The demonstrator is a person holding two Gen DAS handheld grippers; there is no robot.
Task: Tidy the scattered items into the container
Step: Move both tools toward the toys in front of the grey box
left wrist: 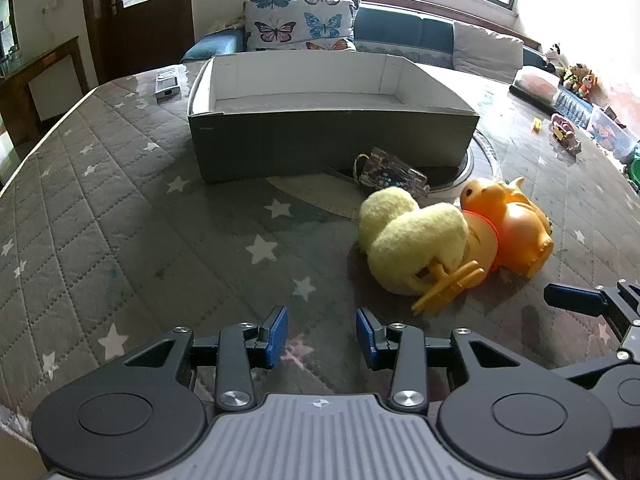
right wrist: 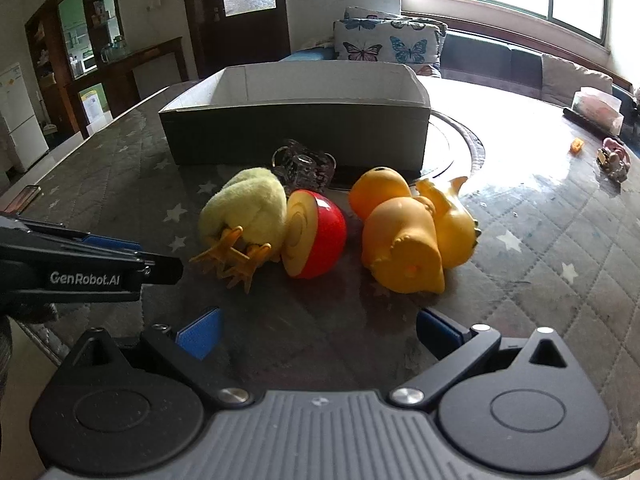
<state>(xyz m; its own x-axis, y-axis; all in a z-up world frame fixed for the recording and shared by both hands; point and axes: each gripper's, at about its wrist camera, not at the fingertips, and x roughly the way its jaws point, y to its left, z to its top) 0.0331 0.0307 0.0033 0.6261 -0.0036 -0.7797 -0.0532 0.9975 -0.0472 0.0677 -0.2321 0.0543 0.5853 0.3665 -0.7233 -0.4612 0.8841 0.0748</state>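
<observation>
Cut off at the right edge of the left wrist view: the right gripper (left wrist: 576, 300), only one blue pad and part of its linkage showing. Hidden there behind the plush chick (left wrist: 408, 240): the red half-apple toy, apart from a thin red rim. Partly masked by the chick in both views: a clear glass piece (right wrist: 304, 166), shape not readable. Cut off at the left edge of the right wrist view: the left gripper (right wrist: 120, 258), seen side-on, gap between fingers impossible to judge from there. Too small and washed out by window glare: small trinkets (right wrist: 612, 158) at far right. Floor of the cardboard box (right wrist: 296, 128) concealed by its near wall in the right wrist view.
</observation>
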